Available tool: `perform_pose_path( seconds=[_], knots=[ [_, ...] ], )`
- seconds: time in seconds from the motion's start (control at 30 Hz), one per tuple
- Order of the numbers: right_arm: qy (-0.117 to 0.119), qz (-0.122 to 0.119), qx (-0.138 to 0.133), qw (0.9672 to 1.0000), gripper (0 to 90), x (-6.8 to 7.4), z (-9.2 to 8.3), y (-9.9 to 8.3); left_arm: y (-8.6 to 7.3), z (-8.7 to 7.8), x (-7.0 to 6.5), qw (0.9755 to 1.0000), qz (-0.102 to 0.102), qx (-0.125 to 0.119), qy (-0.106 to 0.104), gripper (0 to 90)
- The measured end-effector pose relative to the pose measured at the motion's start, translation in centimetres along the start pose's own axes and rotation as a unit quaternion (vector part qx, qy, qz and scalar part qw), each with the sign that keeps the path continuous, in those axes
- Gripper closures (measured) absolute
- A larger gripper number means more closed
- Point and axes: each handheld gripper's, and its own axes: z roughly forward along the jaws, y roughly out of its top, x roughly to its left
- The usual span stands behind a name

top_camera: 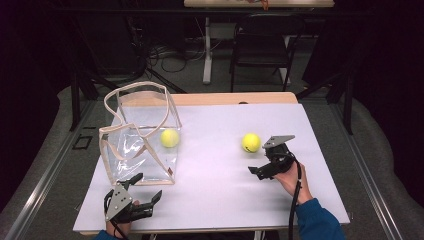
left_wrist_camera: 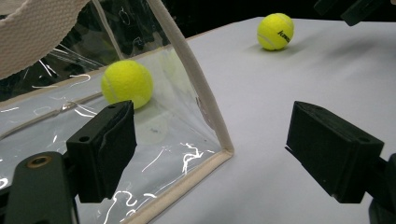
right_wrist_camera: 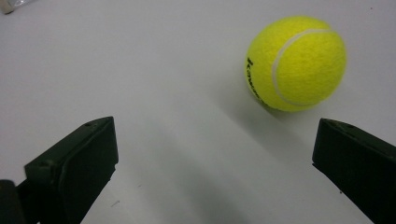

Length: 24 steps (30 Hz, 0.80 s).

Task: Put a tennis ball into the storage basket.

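The left gripper (top_camera: 141, 196) has its jaws wide apart, holding nothing, near the clear bag (top_camera: 140, 145). The right gripper (top_camera: 265, 162) – also wide apart and empty – is just beside the ball (top_camera: 251, 142) on the table (top_camera: 225, 200).

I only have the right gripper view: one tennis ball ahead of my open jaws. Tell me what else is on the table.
Observer: A clear bag with beige trim stands at the table's left.
Operator: Report any other balls.
Observer: A second tennis ball sits at the bag's far right corner; whether inside, I cannot tell.
Operator: Give me the left gripper.
Observer: The left gripper is open, near the bag's front edge.
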Motion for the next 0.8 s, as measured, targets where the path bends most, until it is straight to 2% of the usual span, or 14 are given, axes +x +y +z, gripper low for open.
perform_pose_path(
  seconds=[0.3, 0.8],
  knots=[
    [-0.010, 0.007, -0.005, 0.9999, 0.0, -1.1, -0.2, 1.0, 0.0, 0.2, -0.1, 1.0000, 0.002, 0.002, -0.004, 15.7],
    [-0.015, 0.012, -0.005, 0.9998, 0.0, -2.4, 1.7, 2.9, 0.1, 0.2, -0.2, 1.0000, 0.001, 0.003, -0.004, 15.7]
  ],
)
